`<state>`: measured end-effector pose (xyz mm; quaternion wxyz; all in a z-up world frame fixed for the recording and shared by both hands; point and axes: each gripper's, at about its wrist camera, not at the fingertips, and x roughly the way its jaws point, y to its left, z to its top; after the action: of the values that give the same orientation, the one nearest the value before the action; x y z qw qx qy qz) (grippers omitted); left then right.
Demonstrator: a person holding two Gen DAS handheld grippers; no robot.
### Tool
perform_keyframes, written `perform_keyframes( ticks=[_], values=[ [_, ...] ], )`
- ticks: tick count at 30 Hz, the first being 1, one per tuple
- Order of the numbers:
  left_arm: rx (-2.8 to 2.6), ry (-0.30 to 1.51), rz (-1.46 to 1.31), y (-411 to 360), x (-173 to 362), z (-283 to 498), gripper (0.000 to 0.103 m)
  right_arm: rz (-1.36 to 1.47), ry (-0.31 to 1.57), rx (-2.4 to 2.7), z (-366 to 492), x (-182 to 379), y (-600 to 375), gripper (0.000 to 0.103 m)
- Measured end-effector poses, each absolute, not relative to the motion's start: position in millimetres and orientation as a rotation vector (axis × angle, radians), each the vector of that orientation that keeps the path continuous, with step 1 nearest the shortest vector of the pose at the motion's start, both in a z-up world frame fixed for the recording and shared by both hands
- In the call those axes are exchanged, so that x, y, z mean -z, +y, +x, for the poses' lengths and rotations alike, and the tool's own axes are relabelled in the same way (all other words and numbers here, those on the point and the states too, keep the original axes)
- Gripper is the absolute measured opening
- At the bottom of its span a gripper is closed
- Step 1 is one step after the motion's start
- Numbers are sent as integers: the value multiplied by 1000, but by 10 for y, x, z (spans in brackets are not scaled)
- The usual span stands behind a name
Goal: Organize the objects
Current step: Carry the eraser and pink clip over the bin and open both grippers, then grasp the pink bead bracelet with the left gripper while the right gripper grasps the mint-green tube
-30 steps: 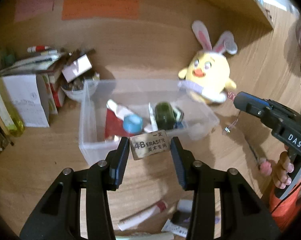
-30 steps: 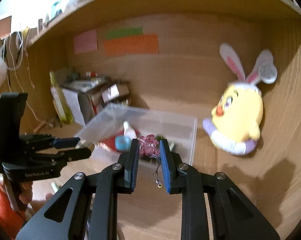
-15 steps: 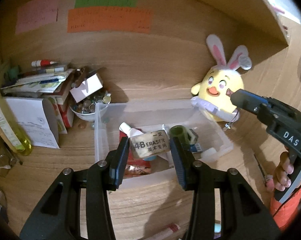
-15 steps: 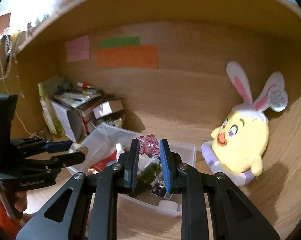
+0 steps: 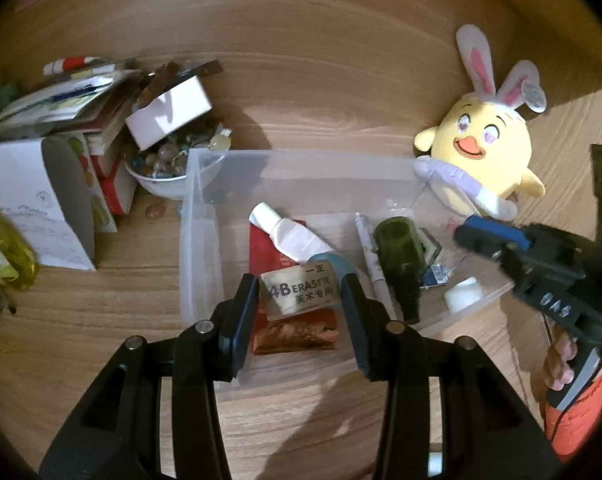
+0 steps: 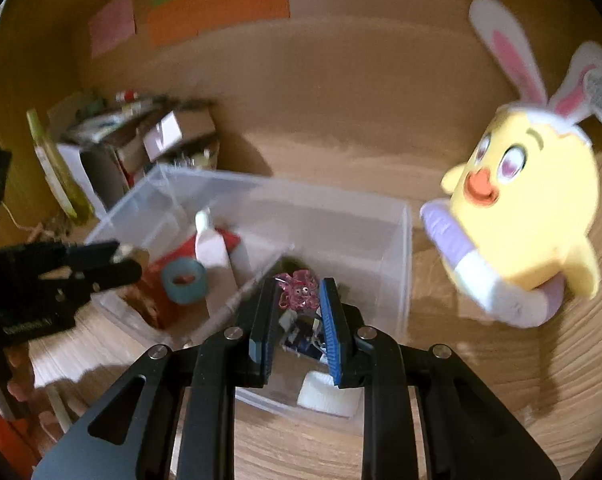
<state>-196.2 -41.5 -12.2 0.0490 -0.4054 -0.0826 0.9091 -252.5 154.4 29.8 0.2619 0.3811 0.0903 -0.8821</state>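
Observation:
My left gripper (image 5: 300,294) is shut on a gold 4B eraser (image 5: 299,288) and holds it above the front of a clear plastic bin (image 5: 199,240). The bin holds a white tube (image 5: 291,234), a red packet (image 5: 293,330), a dark green bottle (image 5: 399,246) and a white cap (image 5: 463,294). My right gripper (image 6: 297,300) is shut on a small pink octopus charm (image 6: 297,291) over the bin's (image 6: 403,264) right end. It shows at the right in the left wrist view (image 5: 497,236).
A yellow chick plush with rabbit ears (image 5: 481,152) leans against the back wall right of the bin. A bowl of small stones (image 5: 169,160), stacked boxes and papers (image 5: 61,152) and a yellow-green bottle (image 5: 5,252) crowd the left. Coloured paper notes (image 6: 217,4) hang on the wall.
Both grippers have moved forward and down over the bin with their objects still held. The right gripper now sits over the bin's right end.

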Motion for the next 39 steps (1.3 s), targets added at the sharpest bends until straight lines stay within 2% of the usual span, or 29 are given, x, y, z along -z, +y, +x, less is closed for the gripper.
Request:
perform_keyframes(
  ticks=[8, 13, 15, 19, 24, 28, 39],
  values=[
    [-2752, -221, -1219, -355, 139, -1961, 43, 1109, 270, 2346, -2572, -121, 1490, 19],
    [-2746, -241, -1205, -357, 95, -1913, 56, 1131, 261, 2338, -2562, -121, 1500, 21],
    [-2762, -233, -1185, -345, 53, -1868, 63, 1132, 264, 2342, -2544, -139, 1509, 26],
    [-2794, -204, -1148, -335, -48, -1745, 70, 1094, 281, 2371, -2448, -226, 1542, 46],
    [-2825, -172, -1125, -349, -123, -1506, 83, 1021, 304, 2398, -2205, -389, 1618, 51],
    [-2846, -145, -1128, -379, -119, -1246, 86, 974, 287, 2392, -2001, -471, 1690, 59],
    [-2862, -174, -1213, -459, 117, -465, 88, 942, 270, 2341, -1337, -387, 1805, 60]
  ],
)
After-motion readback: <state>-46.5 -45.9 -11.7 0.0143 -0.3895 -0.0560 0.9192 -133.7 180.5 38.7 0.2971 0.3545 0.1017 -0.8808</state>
